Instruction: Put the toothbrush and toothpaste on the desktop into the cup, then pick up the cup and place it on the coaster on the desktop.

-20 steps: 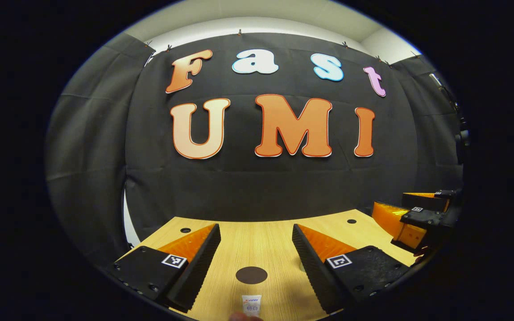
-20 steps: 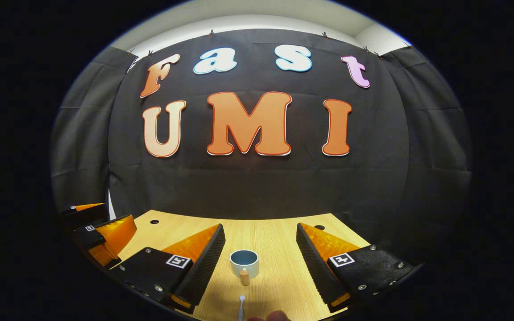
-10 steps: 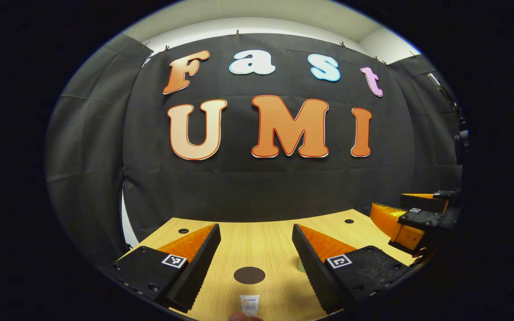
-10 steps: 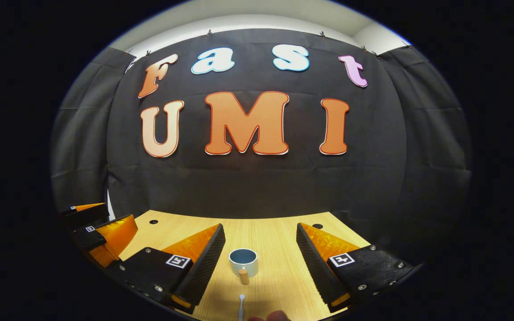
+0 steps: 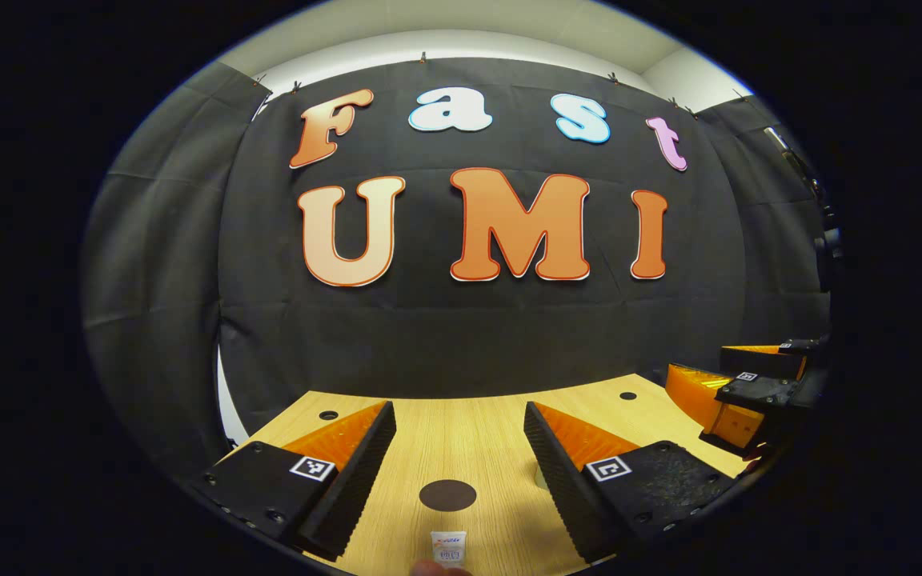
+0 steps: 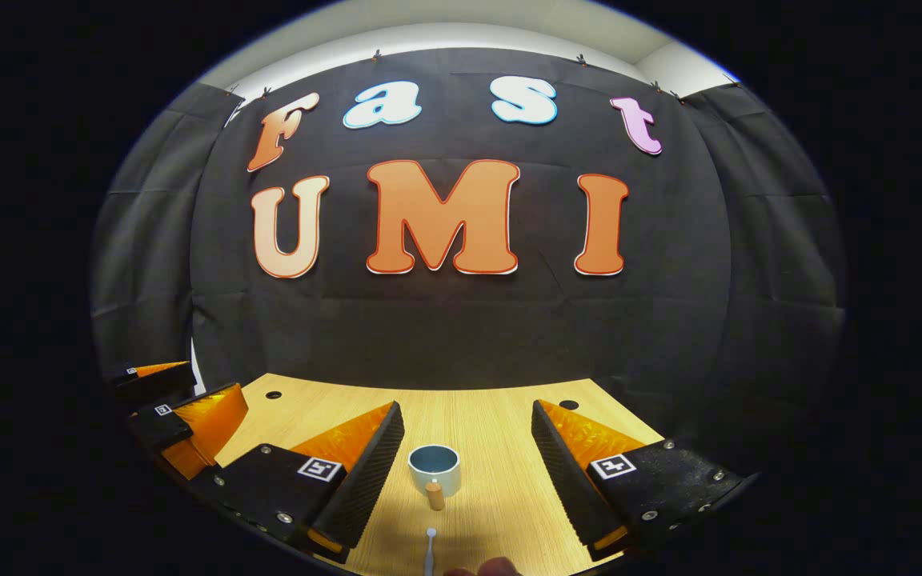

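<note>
In the left gripper view, a dark round coaster (image 5: pixel 447 495) lies on the wooden desktop (image 5: pixel 461 424) between the fingers of my open left gripper (image 5: pixel 458 480). Just nearer than the coaster, a white toothpaste tube (image 5: pixel 448 548) pokes in at the bottom edge. In the right gripper view, a pale cup (image 6: pixel 434 469) with a blue inside and a wooden handle stands between the fingers of my open right gripper (image 6: pixel 467 480). A toothbrush (image 6: pixel 429 550) lies just nearer than the cup. Both grippers hang above the desk with nothing in them.
The desktop (image 6: pixel 469 416) ends at the black cloth wall behind. Small dark holes (image 5: pixel 328 415) sit near its far corners. The right gripper (image 5: pixel 737 400) shows at the far right of the left gripper view, and the left gripper (image 6: pixel 185 428) at the far left of the right gripper view.
Both views have shifted only slightly; the cup, coaster, toothpaste and toothbrush lie where they were, and both grippers stay open.
</note>
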`<state>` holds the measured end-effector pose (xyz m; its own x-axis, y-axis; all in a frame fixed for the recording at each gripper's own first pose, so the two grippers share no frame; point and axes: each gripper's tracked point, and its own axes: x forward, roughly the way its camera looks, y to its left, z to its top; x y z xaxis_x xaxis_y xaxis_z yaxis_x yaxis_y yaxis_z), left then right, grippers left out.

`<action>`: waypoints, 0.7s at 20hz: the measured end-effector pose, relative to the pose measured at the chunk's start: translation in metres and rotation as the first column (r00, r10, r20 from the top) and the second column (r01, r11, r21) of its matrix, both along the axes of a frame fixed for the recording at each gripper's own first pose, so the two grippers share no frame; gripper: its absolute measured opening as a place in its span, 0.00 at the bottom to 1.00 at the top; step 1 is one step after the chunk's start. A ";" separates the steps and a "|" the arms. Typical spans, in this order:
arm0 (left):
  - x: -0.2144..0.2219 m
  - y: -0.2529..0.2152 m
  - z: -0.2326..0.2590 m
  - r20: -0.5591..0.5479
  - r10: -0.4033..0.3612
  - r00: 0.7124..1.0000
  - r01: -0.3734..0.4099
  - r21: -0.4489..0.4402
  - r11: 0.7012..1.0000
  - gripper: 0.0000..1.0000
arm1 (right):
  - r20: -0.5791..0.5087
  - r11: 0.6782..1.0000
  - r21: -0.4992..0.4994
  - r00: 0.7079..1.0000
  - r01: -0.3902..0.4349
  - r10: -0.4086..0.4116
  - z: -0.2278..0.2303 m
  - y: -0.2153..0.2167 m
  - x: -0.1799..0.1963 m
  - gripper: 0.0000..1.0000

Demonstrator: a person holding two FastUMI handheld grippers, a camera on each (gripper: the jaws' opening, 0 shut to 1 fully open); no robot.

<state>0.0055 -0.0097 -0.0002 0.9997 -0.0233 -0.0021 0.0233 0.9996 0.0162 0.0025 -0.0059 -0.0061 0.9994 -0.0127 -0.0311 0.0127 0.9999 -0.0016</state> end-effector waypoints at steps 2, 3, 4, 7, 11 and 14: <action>0.003 -0.002 -0.005 -0.009 -0.001 1.000 0.001 -0.001 1.000 0.98 | -0.010 1.000 -0.003 1.000 -0.006 0.006 -0.002 0.002 0.001 0.97; 0.004 -0.003 -0.007 -0.016 -0.002 1.000 0.002 -0.002 1.000 0.98 | -0.017 1.000 -0.007 1.000 -0.009 0.008 -0.003 0.002 0.003 0.97; 0.007 -0.003 -0.007 -0.022 0.000 1.000 0.000 -0.003 1.000 0.98 | -0.023 1.000 -0.011 1.000 -0.016 0.016 -0.003 0.004 0.005 0.97; 0.012 0.000 -0.015 -0.050 0.006 0.999 -0.006 -0.001 1.000 0.98 | -0.061 0.999 -0.021 0.997 -0.038 0.036 -0.009 0.009 0.011 0.97; 0.014 0.004 -0.032 -0.100 0.008 0.995 -0.007 0.008 1.000 0.98 | -0.219 0.998 -0.003 0.974 -0.056 0.054 -0.048 0.013 0.019 0.97; 0.011 0.012 -0.055 -0.159 0.011 0.987 -0.007 0.028 1.000 0.98 | -0.380 0.997 0.004 0.922 -0.077 0.073 -0.089 0.021 0.019 0.97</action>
<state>0.0165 0.0023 -0.0551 0.9867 -0.0118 -0.1619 0.0185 0.9990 0.0398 0.0218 0.0154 -0.0952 0.9110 0.0592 -0.4081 -0.0657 0.9978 -0.0019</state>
